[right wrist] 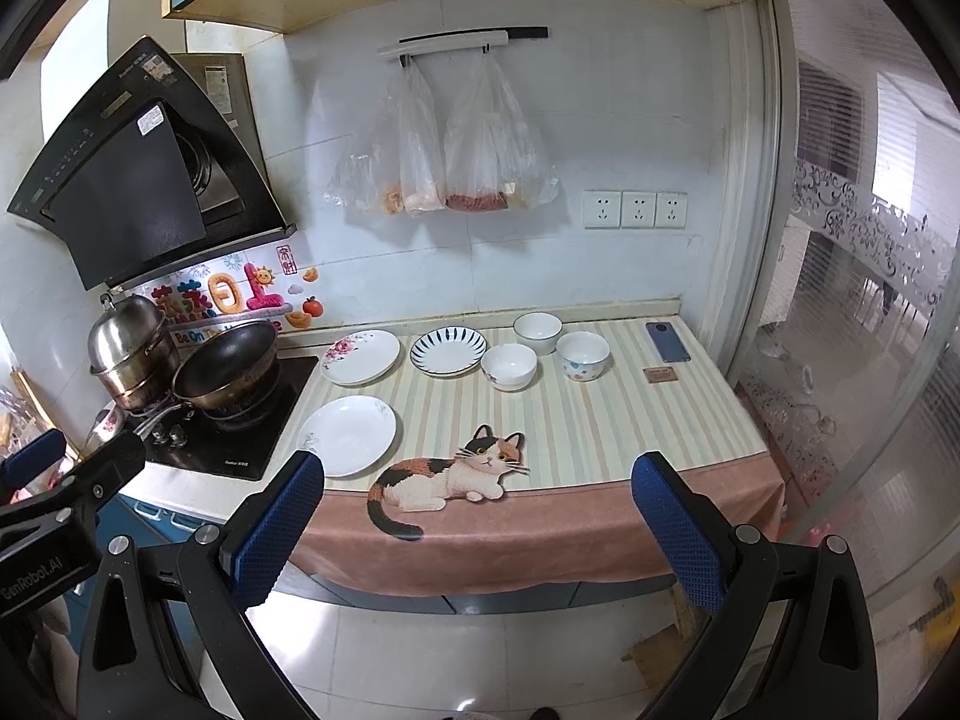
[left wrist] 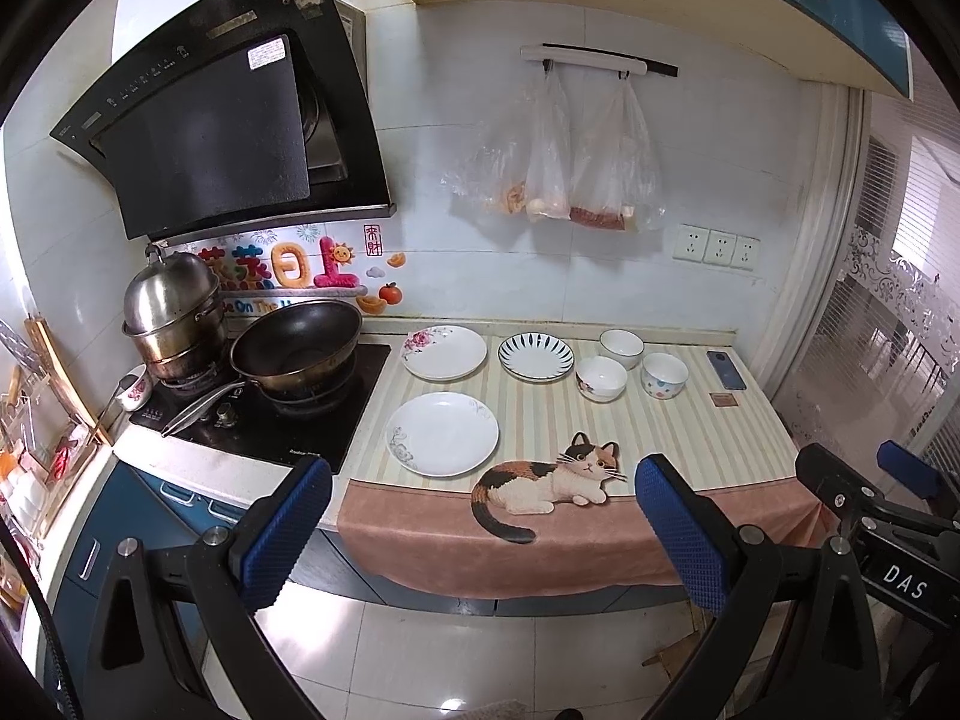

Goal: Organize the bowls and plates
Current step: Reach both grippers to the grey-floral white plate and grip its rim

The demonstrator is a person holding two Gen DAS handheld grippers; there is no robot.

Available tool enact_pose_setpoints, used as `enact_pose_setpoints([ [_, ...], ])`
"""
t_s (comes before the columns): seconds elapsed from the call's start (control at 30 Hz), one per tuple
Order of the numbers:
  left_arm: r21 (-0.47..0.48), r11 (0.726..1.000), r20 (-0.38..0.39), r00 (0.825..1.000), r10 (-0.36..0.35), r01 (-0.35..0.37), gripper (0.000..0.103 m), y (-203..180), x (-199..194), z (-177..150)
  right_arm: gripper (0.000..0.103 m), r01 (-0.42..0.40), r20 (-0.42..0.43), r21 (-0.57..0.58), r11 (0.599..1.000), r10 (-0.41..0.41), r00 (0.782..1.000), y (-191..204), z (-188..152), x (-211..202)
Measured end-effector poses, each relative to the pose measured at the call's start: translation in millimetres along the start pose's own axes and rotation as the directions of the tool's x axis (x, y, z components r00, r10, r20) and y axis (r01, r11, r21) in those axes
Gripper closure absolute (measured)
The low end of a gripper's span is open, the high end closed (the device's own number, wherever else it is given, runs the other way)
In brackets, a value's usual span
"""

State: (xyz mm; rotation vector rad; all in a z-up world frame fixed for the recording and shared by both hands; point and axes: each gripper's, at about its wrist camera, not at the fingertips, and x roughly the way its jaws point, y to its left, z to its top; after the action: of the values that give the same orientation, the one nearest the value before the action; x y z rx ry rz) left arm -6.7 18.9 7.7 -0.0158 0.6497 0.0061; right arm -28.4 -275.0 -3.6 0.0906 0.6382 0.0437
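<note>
Both grippers are held out in front of the bench (left wrist: 690,420), above the floor, well short of the dishes.

Left gripper (left wrist: 483,531): jaws wide apart, nothing between them. Right gripper (right wrist: 477,531): jaws wide apart, nothing between them. The right gripper's body shows at the right edge of the left wrist view; the left gripper's body shows at the left edge of the right wrist view.

Bench is covered by a striped cloth (left wrist: 672,438) with a pink border and a calico cat picture (left wrist: 549,483) at the front edge.

Dishes on the cloth:
- Plain white plate with grey scroll motif (left wrist: 442,433), front left, nearest the cat picture.
- Floral plate with pink flower (left wrist: 444,352), back left, just beside the hob.
- Blue-striped plate (left wrist: 536,355), to the right of the floral plate.
- Three bowls in a cluster right of the striped plate: white bowl at the back (left wrist: 621,347), flower-print bowl in front (left wrist: 601,378), dotted bowl to the right (left wrist: 664,375). Whether they touch: cannot tell.

All six pieces lie singly, none stacked.

Other: phone (left wrist: 725,369) near the bench's right end; wok (left wrist: 297,346) and steel steamer pot (left wrist: 174,312) on the hob (left wrist: 336,414) to the left.
</note>
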Motion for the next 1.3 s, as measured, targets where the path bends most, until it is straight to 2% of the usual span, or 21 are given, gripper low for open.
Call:
enact_pose_setpoints([
  [0.07, 0.004, 1.0, 0.002, 1.0, 0.012, -0.012, 0.0, 8.1, 9.3, -0.7, 0.0, -0.012, -0.01, 0.018, 1.0, 0.012, 1.0, 2.1, -2.2, 6.5],
  [0.17, 0.003, 0.999, -0.001, 0.999, 0.052, -0.052, 0.0, 25.8, 31.8, -1.9, 0.0, -0.085, -0.028, 0.041, 0.996, 0.086, 0.996, 7.7, -10.5, 27.6],
  [0.27, -0.013, 0.996, -0.02, 0.996, 0.089, -0.089, 0.0, 48.2, 62.5, -2.7, 0.0, -0.141, -0.115, 0.088, 0.986, 0.15, 0.982, 15.4, -20.6, 66.2],
  [0.57, -0.041, 0.981, -0.141, 0.973, 0.184, -0.191, 0.0, 100.9, 187.7, 0.9, 0.0, -0.145, -0.303, 0.121, 0.982, 0.176, 0.937, 35.0, -38.1, 204.7],
  [0.7, -0.056, 0.976, -0.216, 0.957, 0.192, -0.209, 0.0, 115.6, 258.2, 2.5, 0.0, -0.17, -0.378, 0.138, 0.976, 0.211, 0.901, 38.9, -38.8, 291.9],
  [0.8, -0.103, 0.983, -0.268, 0.955, 0.123, -0.155, 0.0, 123.8, 310.9, 2.8, 0.0, -0.203, -0.437, 0.165, 0.965, 0.256, 0.862, 41.6, -39.1, 359.9],
  [0.9, -0.104, 0.984, -0.303, 0.947, 0.106, -0.144, 0.0, 125.7, 356.8, 3.0, 0.0, -0.251, -0.472, 0.193, 0.949, 0.314, 0.824, 46.8, -35.5, 424.4],
  [1.0, -0.087, 0.986, -0.351, 0.931, 0.103, -0.142, 0.0, 125.2, 406.6, 3.3, 0.0, -0.286, -0.522, 0.183, 0.941, 0.339, 0.782, 58.8, -30.5, 492.8],
  [1.07, -0.07, 0.986, -0.392, 0.913, 0.11, -0.149, 0.0, 126.0, 438.5, 1.1, 0.001, -0.304, -0.546, 0.169, 0.938, 0.345, 0.763, 65.8, -29.0, 522.5],
  [1.17, -0.076, 0.986, -0.476, 0.875, 0.092, -0.145, 0.003, 135.8, 479.2, -6.1, 0.003, -0.329, -0.593, 0.17, 0.929, 0.363, 0.719, 76.6, -28.5, 575.9],
  [1.23, -0.099, 0.985, -0.523, 0.85, 0.067, -0.139, 0.013, 143.0, 502.2, -11.6, 0.006, -0.348, -0.622, 0.174, 0.921, 0.377, 0.686, 85.8, -30.1, 610.7],
  [1.3, -0.132, 0.982, -0.572, 0.819, 0.036, -0.135, 0.015, 150.5, 523.3, -18.3, 0.011, -0.353, -0.649, 0.159, 0.922, 0.367, 0.667, 94.0, -32.9, 632.3],
])
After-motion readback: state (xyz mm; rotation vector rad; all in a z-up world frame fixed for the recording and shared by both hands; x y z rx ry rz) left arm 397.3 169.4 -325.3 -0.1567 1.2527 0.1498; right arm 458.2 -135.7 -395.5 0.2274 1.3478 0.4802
